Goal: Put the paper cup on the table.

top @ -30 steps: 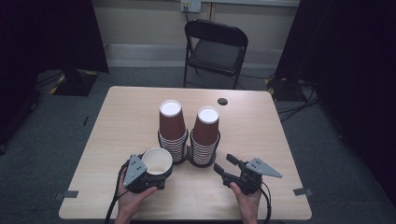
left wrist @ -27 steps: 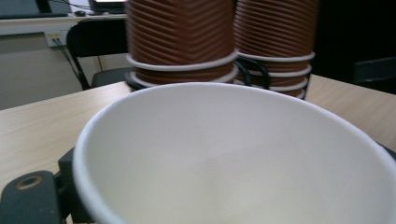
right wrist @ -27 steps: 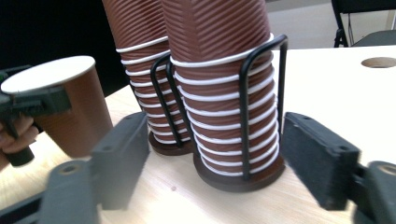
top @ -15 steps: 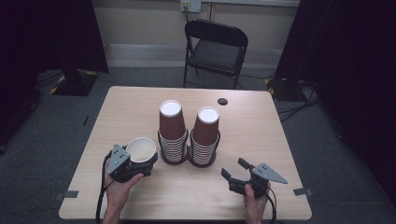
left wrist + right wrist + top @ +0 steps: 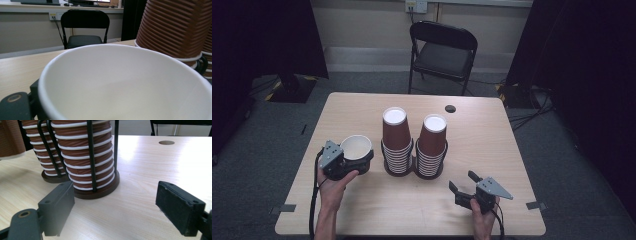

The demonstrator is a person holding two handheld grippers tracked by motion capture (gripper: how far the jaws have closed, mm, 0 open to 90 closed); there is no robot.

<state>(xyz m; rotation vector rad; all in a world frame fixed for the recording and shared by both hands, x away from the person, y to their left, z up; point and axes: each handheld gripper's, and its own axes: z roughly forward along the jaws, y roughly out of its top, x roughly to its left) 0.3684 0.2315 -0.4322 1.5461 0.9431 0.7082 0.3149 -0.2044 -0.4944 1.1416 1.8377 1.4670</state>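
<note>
The left tongs [image 5: 354,162] are gripping a single paper cup [image 5: 356,147] by its wall, mouth up, and holding it at the left of the surface [image 5: 362,205], just beside the left stack of cups [image 5: 396,140]. The right tongs [image 5: 464,185] are standing with jaws wide apart and nothing between them, having just been opening, low over the surface in front of the right stack of cups [image 5: 432,145].

Risk: the thin wall of the paper cup is likely to buckle or slip if the grip tightens or loosens; a sideways swing could be knocking the tall stacks, whose upper cups rise above their wire holders [image 5: 91,157].

Room: open surface is lying to the left and front; the near edge is close to both hands.
</note>
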